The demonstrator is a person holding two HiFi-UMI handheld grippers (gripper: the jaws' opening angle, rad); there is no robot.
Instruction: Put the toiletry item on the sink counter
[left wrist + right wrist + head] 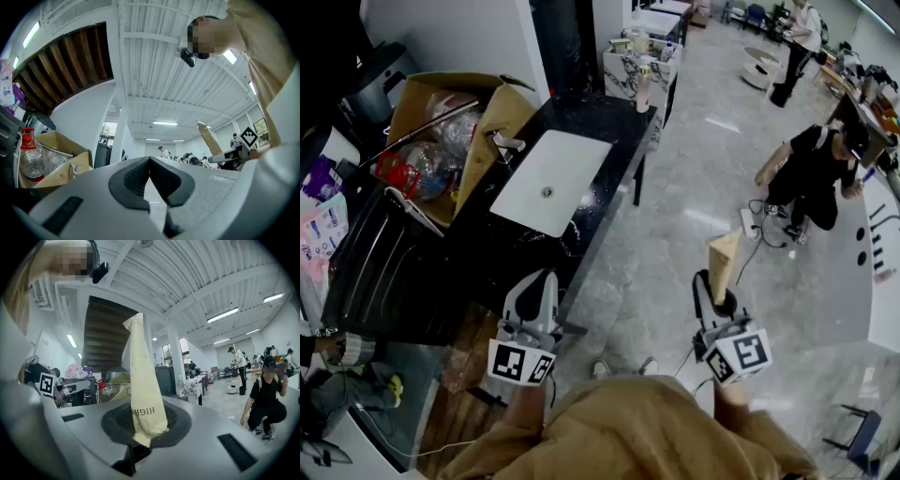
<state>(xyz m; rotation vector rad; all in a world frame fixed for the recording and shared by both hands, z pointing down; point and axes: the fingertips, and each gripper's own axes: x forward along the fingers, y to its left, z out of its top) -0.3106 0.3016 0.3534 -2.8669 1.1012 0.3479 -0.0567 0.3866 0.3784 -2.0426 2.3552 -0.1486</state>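
Observation:
The toiletry item is a cream-yellow tube [724, 259] with dark print, standing upright in my right gripper [717, 289], which is shut on its crimped lower end. In the right gripper view the tube [141, 371] rises from between the dark pads of the right gripper [140, 422]. It is held over the floor, to the right of the black sink counter [602, 120] with its white basin [549, 180]. My left gripper [542, 281] hovers at the counter's near corner, shut on nothing; in its own view the left gripper [150, 162] has its pads touching, and the tube [209, 138] shows at the right.
A cardboard box [492, 117] with plastic bottles stands on the counter left of the basin. A black ribbed tray [380, 272] lies nearer me. A pale bottle [643, 89] stands at the counter's far end. A person [816, 173] crouches on the floor at right; another [802, 37] stands farther off.

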